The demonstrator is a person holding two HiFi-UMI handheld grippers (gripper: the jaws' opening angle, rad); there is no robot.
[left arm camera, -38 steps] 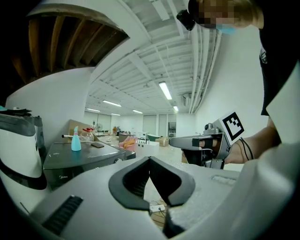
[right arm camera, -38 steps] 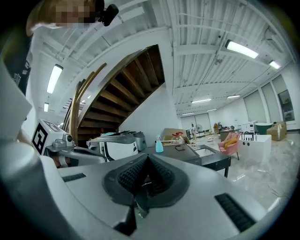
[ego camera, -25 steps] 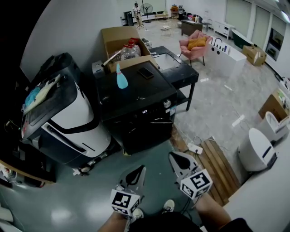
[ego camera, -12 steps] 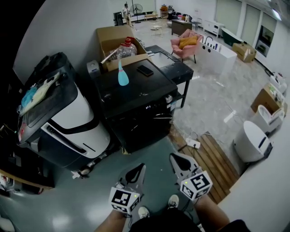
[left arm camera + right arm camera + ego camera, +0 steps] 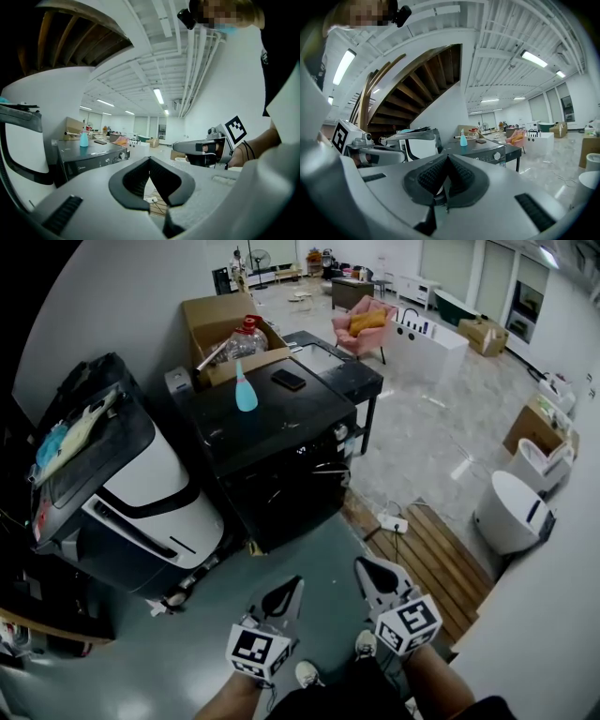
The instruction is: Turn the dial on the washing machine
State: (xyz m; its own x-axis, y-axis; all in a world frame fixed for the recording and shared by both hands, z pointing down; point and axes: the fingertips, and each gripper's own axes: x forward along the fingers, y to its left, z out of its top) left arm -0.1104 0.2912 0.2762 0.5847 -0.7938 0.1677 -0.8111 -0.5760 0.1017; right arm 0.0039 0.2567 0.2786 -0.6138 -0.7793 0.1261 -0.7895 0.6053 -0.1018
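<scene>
The black washing machine (image 5: 272, 442) stands ahead of me on the grey floor. Its round silver dial (image 5: 340, 433) sits at the right end of the front panel, beside a small lit display. The dial (image 5: 124, 155) also shows small in the left gripper view, and the dial (image 5: 498, 156) in the right gripper view. Held low in front of the person, my left gripper (image 5: 292, 587) and right gripper (image 5: 367, 568) are side by side, well short of the machine. Both are shut, with nothing between the pads. A teal spray bottle (image 5: 246, 393) and a phone (image 5: 288, 380) lie on the machine's top.
A large white-and-black machine (image 5: 141, 493) stands left of the washer. A cardboard box (image 5: 220, 320) and a black table (image 5: 342, 371) are behind it. A power strip (image 5: 392, 521), wooden pallet (image 5: 441, 563) and white appliance (image 5: 511, 512) lie to the right.
The person has walked on: in the head view the washer and room have slid left and slightly up. Both grippers stay shut and keep their place at the frame's bottom.
</scene>
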